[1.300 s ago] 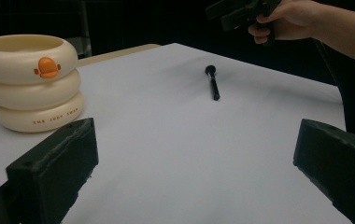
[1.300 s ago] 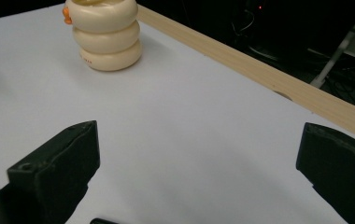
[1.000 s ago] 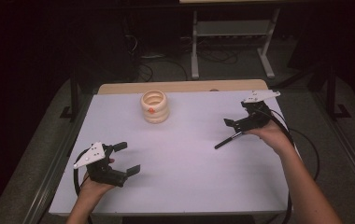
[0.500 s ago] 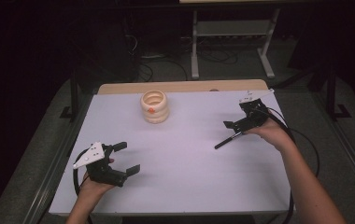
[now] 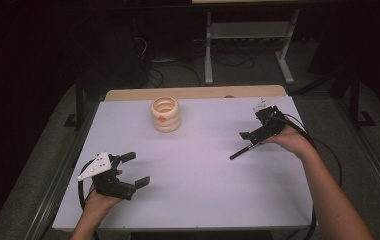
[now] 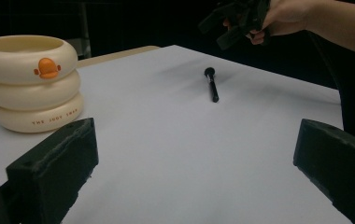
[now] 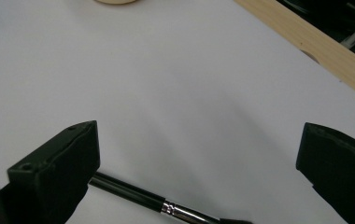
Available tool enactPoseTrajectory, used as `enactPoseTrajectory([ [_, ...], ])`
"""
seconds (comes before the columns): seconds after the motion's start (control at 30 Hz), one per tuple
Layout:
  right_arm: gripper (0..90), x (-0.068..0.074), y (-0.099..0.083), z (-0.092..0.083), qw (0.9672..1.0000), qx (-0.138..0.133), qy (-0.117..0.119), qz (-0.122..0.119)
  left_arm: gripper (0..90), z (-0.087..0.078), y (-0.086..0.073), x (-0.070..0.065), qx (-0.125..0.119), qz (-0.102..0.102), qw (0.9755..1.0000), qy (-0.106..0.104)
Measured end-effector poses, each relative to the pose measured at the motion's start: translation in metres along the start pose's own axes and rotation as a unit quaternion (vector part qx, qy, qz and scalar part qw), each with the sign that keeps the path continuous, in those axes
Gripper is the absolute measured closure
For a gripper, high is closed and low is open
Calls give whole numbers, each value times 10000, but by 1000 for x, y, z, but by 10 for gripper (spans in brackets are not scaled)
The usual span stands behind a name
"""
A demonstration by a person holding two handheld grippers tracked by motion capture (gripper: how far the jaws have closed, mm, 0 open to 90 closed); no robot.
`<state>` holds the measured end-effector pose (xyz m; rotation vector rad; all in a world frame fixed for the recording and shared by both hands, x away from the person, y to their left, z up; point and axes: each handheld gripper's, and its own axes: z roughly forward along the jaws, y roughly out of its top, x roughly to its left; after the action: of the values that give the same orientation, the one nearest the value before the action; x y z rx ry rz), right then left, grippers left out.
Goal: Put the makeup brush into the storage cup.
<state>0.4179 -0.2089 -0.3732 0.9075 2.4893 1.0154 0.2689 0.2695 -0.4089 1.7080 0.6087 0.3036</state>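
The brush (image 5: pixel 243 149) lies flat on the white tabletop (image 5: pixel 198 165), on the right side and about midway between the near and far edges. It is slim and black, with a silver ferrule that shows in the right gripper view (image 7: pixel 178 211). In the left gripper view its dark round head (image 6: pixel 209 71) points towards the far side. Your right gripper (image 5: pixel 256 134) hovers directly over its handle end, jaws spread wide and empty. In the right gripper view the handle passes under the left-hand jaw rather than through the middle of the gap.

To do this pickup well, you should first shift the gripper so the handle sits centred between the two jaws and crosses them squarely. Then lower until the jaw tips nearly meet the tabletop, because the handle is thin and lies low; closing too high would likely miss it. Grip the black handle near the ferrule rather than the tip, so the brush is less likely to swing when lifted. Close slowly, since a round handle may roll away.

The cream ringed holder (image 5: pixel 165 114), with an orange duck mark, stands at the far centre, well apart from the brush. Your left gripper (image 5: pixel 132 169) rests at the near left, jaws wide apart and holding nothing.
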Motion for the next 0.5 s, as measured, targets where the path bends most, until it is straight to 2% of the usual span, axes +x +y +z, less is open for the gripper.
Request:
enactPoseTrajectory([
  [0.27,0,-1,-2,6,9996,238,130,-46,0,0,0,0,3,-5,10000,-2],
  [0.5,0,-1,-2,12,9986,501,145,-131,0,0,0,0,-6,-13,10000,-32],
])
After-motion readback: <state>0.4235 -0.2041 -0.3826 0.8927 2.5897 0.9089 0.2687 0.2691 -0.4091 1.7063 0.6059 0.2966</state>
